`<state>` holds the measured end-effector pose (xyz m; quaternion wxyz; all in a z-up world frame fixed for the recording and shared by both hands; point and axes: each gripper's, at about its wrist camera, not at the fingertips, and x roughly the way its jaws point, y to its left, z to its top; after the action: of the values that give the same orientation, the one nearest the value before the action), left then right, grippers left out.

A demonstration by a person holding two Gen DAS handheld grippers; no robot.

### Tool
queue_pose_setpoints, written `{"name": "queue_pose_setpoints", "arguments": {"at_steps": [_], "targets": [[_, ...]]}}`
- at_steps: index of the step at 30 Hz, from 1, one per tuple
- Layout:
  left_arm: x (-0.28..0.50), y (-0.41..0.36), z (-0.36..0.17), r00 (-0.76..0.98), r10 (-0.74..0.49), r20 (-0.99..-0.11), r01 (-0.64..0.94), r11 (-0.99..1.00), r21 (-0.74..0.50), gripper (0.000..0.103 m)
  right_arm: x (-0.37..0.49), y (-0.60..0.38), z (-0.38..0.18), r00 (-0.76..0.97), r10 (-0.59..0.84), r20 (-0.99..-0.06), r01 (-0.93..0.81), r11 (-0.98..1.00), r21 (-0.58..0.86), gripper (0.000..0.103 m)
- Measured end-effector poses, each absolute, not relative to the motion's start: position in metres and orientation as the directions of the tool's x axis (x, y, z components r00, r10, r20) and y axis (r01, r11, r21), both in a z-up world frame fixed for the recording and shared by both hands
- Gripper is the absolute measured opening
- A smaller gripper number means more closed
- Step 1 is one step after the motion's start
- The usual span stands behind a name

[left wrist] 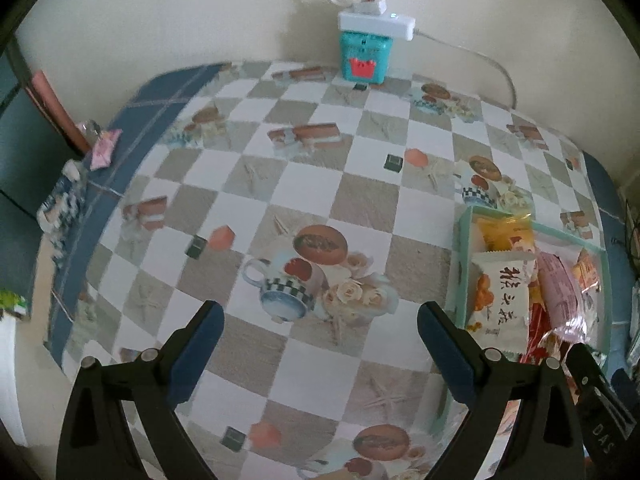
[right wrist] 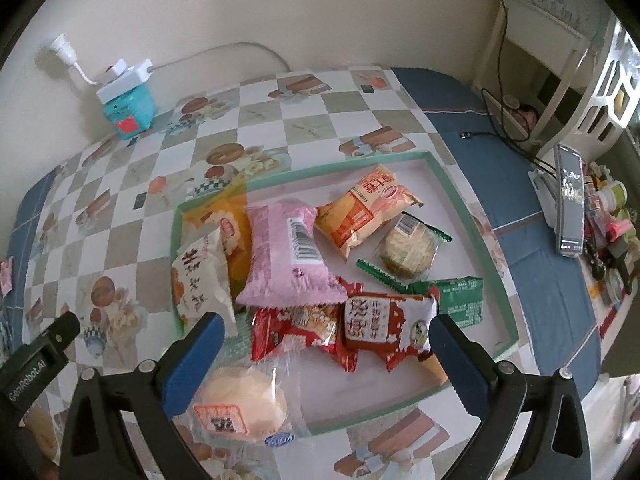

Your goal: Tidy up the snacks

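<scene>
A shallow white tray with a green rim lies on the checkered tablecloth and holds several snack packets: a pink packet, an orange packet, a white packet, red packets, a round cookie, a green packet and a clear-wrapped bun at its near edge. My right gripper is open just above the red packets and bun. My left gripper is open over bare tablecloth, left of the tray. A small pink packet lies at the table's far left edge.
A teal box with a white power strip stands against the back wall, its cable trailing right. A phone on a stand and clutter sit beyond the table's right side, next to a white chair.
</scene>
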<state>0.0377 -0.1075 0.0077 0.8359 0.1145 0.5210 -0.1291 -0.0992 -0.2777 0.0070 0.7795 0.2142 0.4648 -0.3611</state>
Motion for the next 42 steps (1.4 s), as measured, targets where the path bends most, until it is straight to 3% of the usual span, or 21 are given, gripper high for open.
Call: {"name": "queue_pose_setpoints", "arguments": {"at_steps": [27, 42], "targets": [[-0.039, -0.049, 0.009, 0.453, -0.076, -0.888, 0.395, 0.910, 0.123, 0.097, -0.148, -0.203, 0.006, 0.346, -0.394, -0.852, 0.724, 0.689, -0.025, 0.103], [-0.036, -0.046, 0.008, 0.459, -0.063, -0.886, 0.392, 0.910, 0.138, 0.097, -0.143, -0.199, 0.006, 0.346, -0.390, -0.853, 0.712, 0.701, -0.032, 0.103]]}}
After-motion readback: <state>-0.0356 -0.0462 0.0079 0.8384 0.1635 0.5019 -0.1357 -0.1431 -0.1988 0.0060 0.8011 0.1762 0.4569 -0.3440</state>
